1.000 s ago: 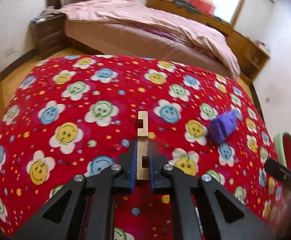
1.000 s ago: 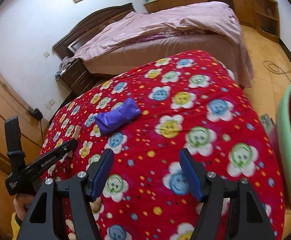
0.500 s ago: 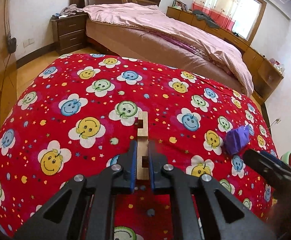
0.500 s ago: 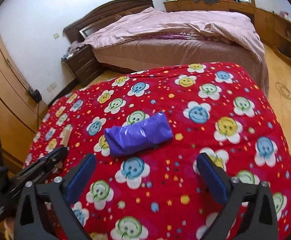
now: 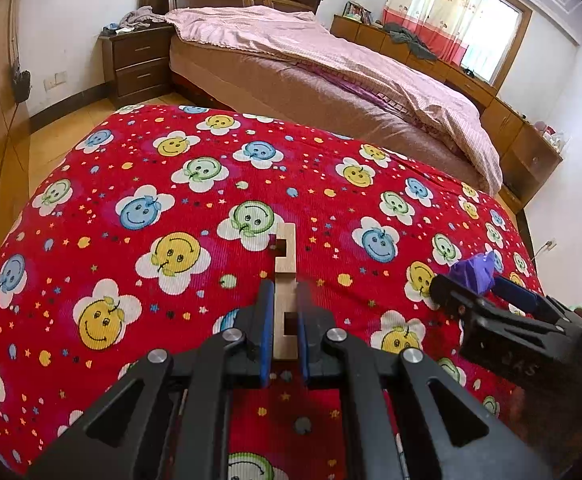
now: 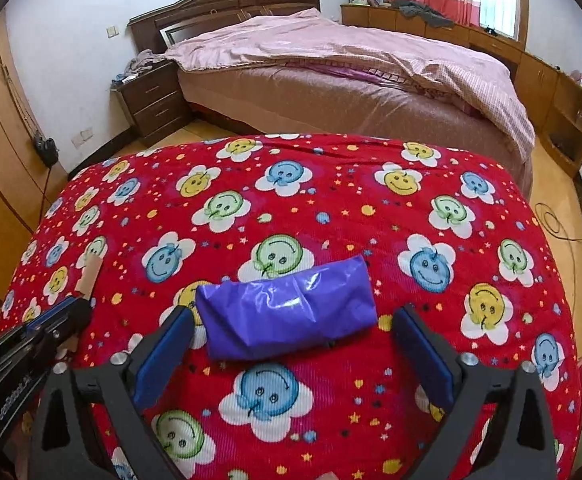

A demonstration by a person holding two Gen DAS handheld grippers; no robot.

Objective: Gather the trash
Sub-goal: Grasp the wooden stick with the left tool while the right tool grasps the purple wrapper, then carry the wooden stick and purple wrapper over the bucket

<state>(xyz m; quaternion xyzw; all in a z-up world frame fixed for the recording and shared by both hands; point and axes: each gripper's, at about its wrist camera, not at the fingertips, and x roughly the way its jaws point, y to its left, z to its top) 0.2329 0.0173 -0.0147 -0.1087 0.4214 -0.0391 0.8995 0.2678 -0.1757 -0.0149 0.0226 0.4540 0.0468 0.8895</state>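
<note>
Across the red smiley-flower cloth the purple wrapper lay crosswise, its long axis running from one blue pad to the other, just ahead of the right gripper, whose jaws had just narrowed a little yet stood wide and untouching. Well apart to its left, the left gripper was clamped on a notched wooden block.

The left gripper, seen from the right wrist, has white letters on its black side that look like "GenRobot.AI". In the left wrist view the right gripper has raised marks, too unclear to read.
</note>
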